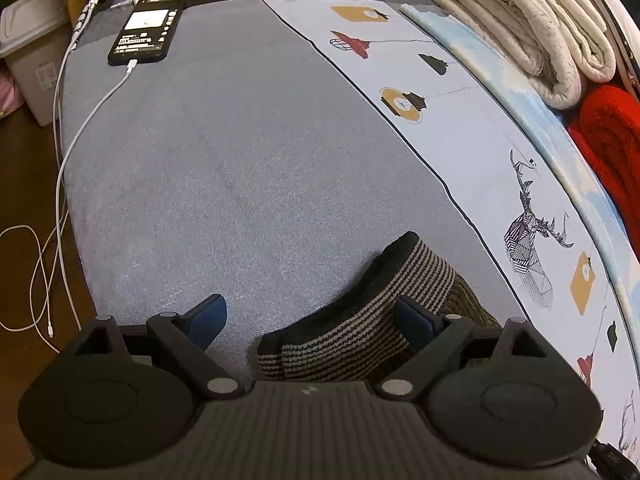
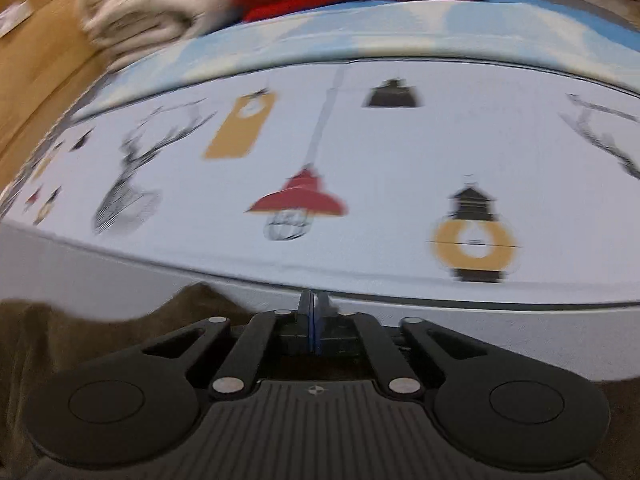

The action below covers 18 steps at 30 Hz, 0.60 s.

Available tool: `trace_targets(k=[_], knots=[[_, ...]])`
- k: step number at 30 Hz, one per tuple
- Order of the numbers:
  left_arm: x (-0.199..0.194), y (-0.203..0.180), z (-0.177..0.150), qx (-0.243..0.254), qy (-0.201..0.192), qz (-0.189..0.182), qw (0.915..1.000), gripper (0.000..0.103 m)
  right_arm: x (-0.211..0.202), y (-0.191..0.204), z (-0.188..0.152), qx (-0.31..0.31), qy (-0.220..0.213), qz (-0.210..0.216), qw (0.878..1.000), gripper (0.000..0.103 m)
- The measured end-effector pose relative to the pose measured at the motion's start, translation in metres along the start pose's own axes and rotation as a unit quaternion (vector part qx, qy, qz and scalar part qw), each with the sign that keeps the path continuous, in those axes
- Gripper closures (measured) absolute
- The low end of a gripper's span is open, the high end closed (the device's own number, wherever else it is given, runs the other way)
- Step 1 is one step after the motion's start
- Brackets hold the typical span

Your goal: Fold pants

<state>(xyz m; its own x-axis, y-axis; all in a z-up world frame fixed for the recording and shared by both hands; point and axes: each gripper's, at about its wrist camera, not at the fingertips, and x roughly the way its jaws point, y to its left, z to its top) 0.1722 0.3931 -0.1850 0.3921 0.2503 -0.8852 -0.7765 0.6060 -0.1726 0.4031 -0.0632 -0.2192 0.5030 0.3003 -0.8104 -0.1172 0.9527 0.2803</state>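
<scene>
Striped-cuffed brown pants (image 1: pixel 360 320) lying at the grey bed's (image 1: pixel 240 160) near edge; left gripper (image 1: pixel 316 316) gaping over the cuff (no contact visible); right gripper (image 2: pixel 314 312) pinching together, holding nothing.

No text, brand or number can be read in either view. The lit screen of the phone (image 1: pixel 147 28) on the bed carries rows of small pale characters under a white panel, all too small to make out. The left tool's body bears a tiny lightning-like mark (image 1: pixel 308 391), and the right tool's body a small round cross mark (image 2: pixel 315 390); neither is lettering. The printed sheet (image 2: pixel 400 152) shows only pictures of lamps, tags and deer
</scene>
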Motion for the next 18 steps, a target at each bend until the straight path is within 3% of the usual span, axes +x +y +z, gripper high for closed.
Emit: trace_targets(k=[3, 7, 10, 15, 17, 18], knots=[[-0.002, -0.005, -0.001, 0.015, -0.004, 0.001, 0.9999, 0.009, -0.02, -0.007, 0.0, 0.011, 0.0, -0.001, 1.0, 0.094], [-0.003, -0.014, -0.004, 0.032, 0.004, -0.006, 0.9995, 0.009, -0.069, -0.023, -0.016, 0.043, -0.005, 0.01, 0.999, 0.067], [-0.005, -0.022, -0.008, 0.049, 0.01, -0.013, 0.9987, 0.005, -0.117, -0.042, -0.04, 0.06, -0.008, 0.0, 0.998, 0.059], [-0.025, -0.037, -0.027, 0.09, -0.01, -0.017, 0.9957, 0.005, -0.198, -0.081, -0.089, 0.084, -0.027, -0.054, 0.995, 0.044], [-0.042, -0.046, -0.044, 0.131, -0.017, -0.028, 0.9909, 0.005, -0.224, -0.093, -0.104, 0.086, -0.049, -0.08, 0.992, 0.03], [-0.05, -0.049, -0.052, 0.145, -0.02, -0.032, 0.9887, 0.005, -0.237, -0.099, -0.112, 0.089, -0.062, -0.093, 0.99, 0.028]])
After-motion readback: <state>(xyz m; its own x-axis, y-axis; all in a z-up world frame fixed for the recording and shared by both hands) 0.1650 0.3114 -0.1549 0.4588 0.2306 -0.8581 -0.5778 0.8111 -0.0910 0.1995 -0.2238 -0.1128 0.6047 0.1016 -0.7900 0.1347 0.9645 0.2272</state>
